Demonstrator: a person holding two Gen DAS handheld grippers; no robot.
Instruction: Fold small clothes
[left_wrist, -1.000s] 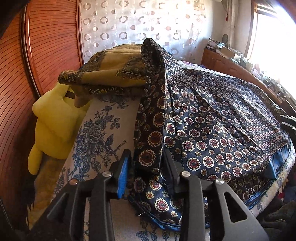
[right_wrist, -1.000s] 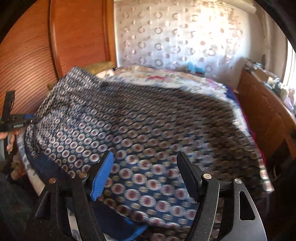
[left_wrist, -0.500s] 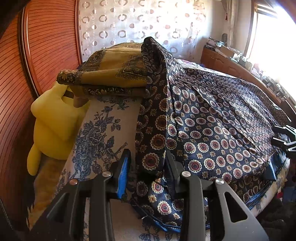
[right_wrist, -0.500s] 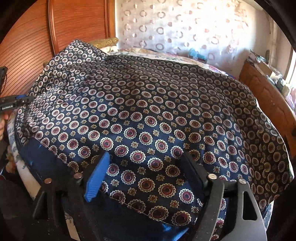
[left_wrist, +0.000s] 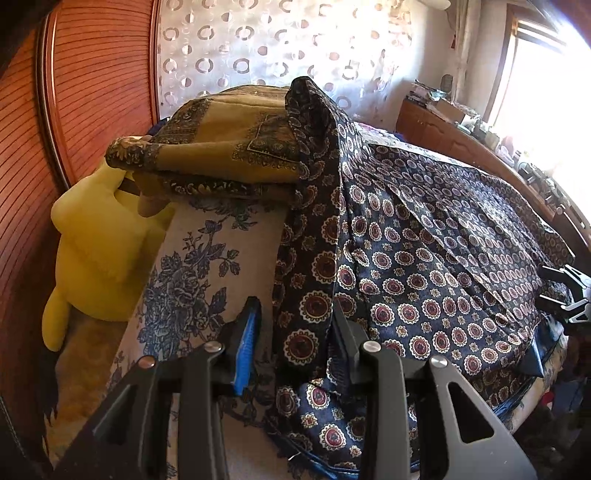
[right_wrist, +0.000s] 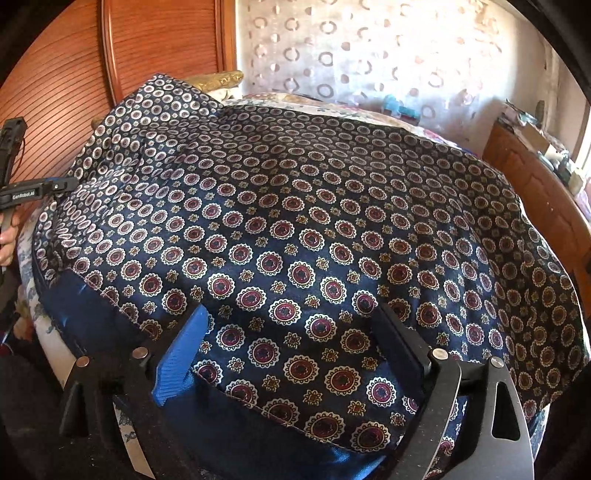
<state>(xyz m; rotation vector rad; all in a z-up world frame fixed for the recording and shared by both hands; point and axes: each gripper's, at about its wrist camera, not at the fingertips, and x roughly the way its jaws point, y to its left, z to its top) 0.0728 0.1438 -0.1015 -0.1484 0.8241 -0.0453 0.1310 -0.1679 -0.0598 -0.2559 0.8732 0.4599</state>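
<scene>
A navy cloth with red and white medallions (left_wrist: 443, 258) lies spread over the bed, and its far corner is draped up against a folded mustard pile (left_wrist: 229, 147). My left gripper (left_wrist: 295, 332) stands partly open around a raised fold of this cloth. A narrow gap shows beside the blue pad. My right gripper (right_wrist: 291, 332) hovers low over the cloth's (right_wrist: 314, 203) near hem. Its jaws are opening wide; the cloth lies between them and the pads do not press on it. Each gripper shows in the other's view: the right gripper (left_wrist: 565, 295), the left gripper (right_wrist: 37, 188).
The bed has a blue floral sheet (left_wrist: 199, 266). A yellow plush toy (left_wrist: 96, 251) leans between it and the wooden headboard (left_wrist: 92, 74). A wooden dresser (right_wrist: 535, 184) with clutter runs along the right under a bright window. A hand (right_wrist: 7, 236) holds the left gripper's handle.
The right gripper's jaws have spread wider and it has sunk closer to the cloth, which now lies flat and still. It has come into the left wrist view. The left gripper has kept still.
</scene>
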